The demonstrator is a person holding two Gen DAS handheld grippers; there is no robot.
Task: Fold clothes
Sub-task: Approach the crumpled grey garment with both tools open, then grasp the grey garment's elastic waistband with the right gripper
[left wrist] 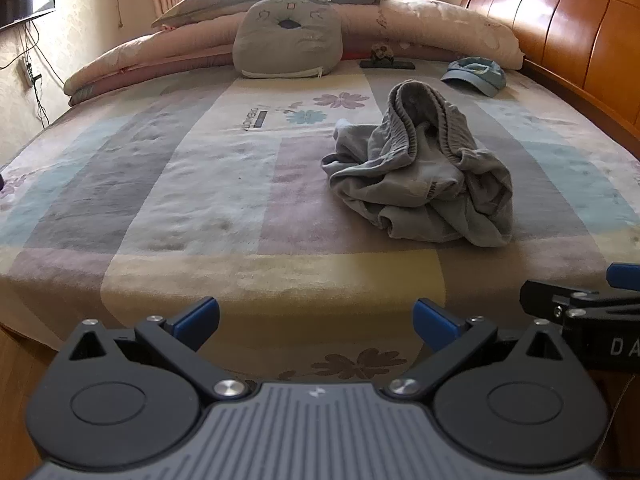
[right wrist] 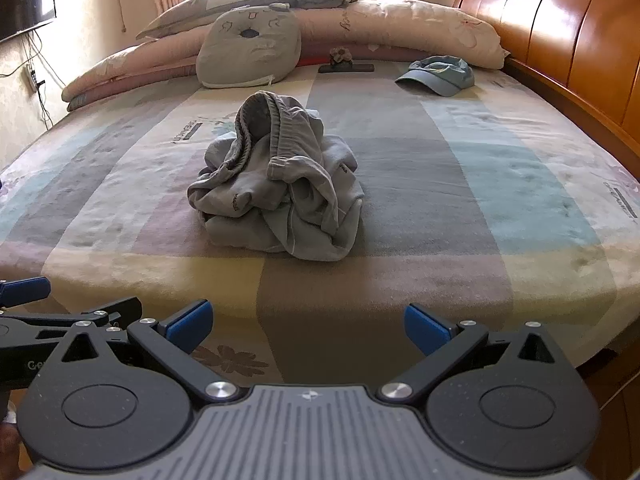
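the grey garment point(left wrist: 420, 168) sits in a crumpled heap on the striped bedspread point(left wrist: 180, 184), not folded: its ribbed, elasticated opening stands up at the top of the pile and looser cloth sags around the base. whatever else may be true of the job, this piece lies bunched up and would need spreading flat before any fold could be made.

from the left gripper point(left wrist: 316, 322) the heap lies at about one o'clock, well apart, across a wide stretch of bare blanket. from the right gripper point(right wrist: 308, 328) it lies at roughly eleven to twelve o'clock, nearly dead ahead, and looks the nearer of the two (a judgement from how large and central the heap sits in that view). both grippers hang at the near edge of the bed, side by side, each with its blue pads spread wide and nothing between them.

the heap has no clear long axis; it is roughly as broad as it is deep, with the ribbed rim leaning toward ten o'clock in the right wrist view. that rim looks the easiest edge to pinch, and the right gripper seems better placed for it.

further off, a blue cap point(right wrist: 438, 74) lies at one o'clock near the wooden headboard point(right wrist: 560, 28), and a grey cushion point(right wrist: 248, 48) with a stitched face rests at eleven o'clock against the rolled quilt.
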